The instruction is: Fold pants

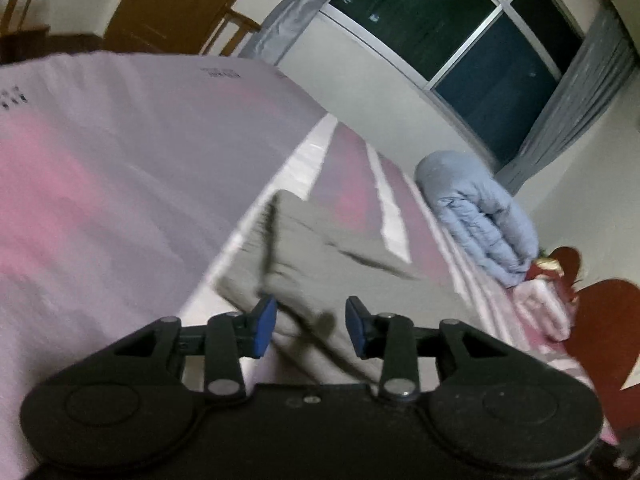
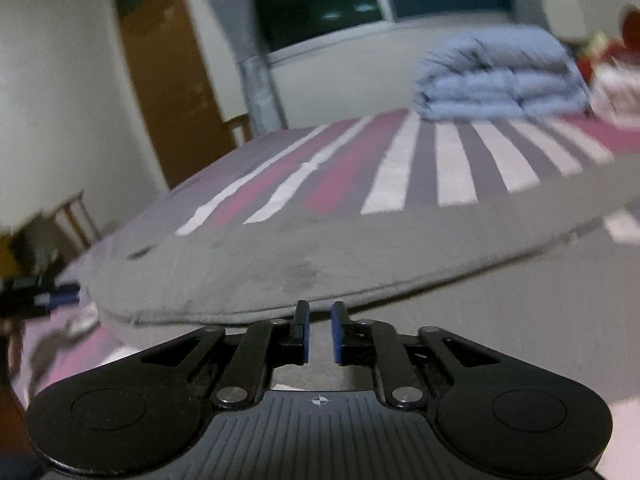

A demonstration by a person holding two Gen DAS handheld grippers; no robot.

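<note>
Left claw (image 1: 311,326) gapes empty over the grey pants (image 1: 320,264); right claw (image 2: 319,334) barely parted, gripping nothing; fold could flop open on the striped bed (image 2: 400,168).

Grey pants (image 2: 320,256) on a bedsheet (image 2: 404,176) striped pink, white, purple-grey — blue quilt (image 2: 496,80).

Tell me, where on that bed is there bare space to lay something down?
The striped sheet lies bare between the grey pants in front and the folded blue duvet at the far side. The plain pale cover left of the pants is bare too. It is crowded by the duvet, where pink bedding piles up.
</note>
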